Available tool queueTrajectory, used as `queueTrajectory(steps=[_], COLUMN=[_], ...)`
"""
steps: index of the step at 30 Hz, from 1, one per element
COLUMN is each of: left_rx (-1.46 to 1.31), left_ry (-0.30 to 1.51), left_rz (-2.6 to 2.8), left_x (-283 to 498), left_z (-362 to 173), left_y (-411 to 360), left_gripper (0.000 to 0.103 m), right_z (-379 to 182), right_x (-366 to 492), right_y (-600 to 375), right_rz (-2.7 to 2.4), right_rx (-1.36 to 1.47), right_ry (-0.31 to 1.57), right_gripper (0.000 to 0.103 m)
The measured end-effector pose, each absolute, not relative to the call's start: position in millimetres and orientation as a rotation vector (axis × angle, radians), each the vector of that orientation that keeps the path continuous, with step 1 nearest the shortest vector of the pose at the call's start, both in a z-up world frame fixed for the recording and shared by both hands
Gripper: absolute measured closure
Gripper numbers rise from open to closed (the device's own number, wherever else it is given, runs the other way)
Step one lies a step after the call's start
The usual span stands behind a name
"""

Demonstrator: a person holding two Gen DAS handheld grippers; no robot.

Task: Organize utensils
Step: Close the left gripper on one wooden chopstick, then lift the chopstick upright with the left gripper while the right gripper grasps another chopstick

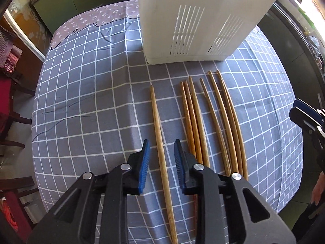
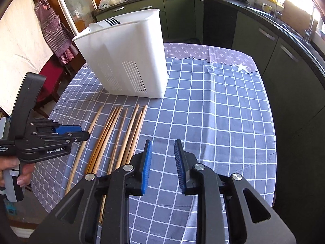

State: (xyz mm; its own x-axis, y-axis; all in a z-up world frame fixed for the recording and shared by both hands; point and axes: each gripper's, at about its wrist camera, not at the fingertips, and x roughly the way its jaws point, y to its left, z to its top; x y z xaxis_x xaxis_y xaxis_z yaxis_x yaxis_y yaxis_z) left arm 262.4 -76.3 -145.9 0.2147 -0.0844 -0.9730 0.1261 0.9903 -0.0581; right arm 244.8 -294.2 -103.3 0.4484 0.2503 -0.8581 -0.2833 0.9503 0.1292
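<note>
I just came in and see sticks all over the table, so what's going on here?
A person is tidying wooden chopsticks lying on the checked tablecloth in front of a white utensil holder. The left tool straddles one chopstick lying apart, its pads not yet pressing on it. The right tool hangs open over bare cloth beside the row, holding nothing. No chopstick can be seen in the holder.

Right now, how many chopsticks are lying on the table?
7. One lies alone between the left tongs; six lie in a loose row to its right, before the white holder. None seem hidden.
</note>
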Motion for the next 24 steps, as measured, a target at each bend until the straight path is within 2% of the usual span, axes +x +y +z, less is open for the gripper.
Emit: queueTrajectory(steps=[6, 10, 18, 24], left_rx=[0.055, 0.076, 0.04, 0.046], left_ry=[1.377, 1.373, 1.305, 1.171], left_rz=[-0.117, -0.113, -0.126, -0.14], left_x=[271, 275, 270, 254], left_z=[-156, -159, -146, -106], left_y=[-80, -92, -80, -69], left_gripper=[0.087, 0.095, 0.097, 0.097], right_z=[-104, -107, -122, -143], right_x=[248, 250, 262, 277], right_y=[-293, -291, -281, -263], right_rz=[0.328, 0.321, 0.36, 0.406], right_rx=[-0.054, -0.067, -0.047, -0.014], right_ry=[1.065, 1.08, 1.166, 1.256], right_gripper=[0.075, 0.075, 0.075, 0.085])
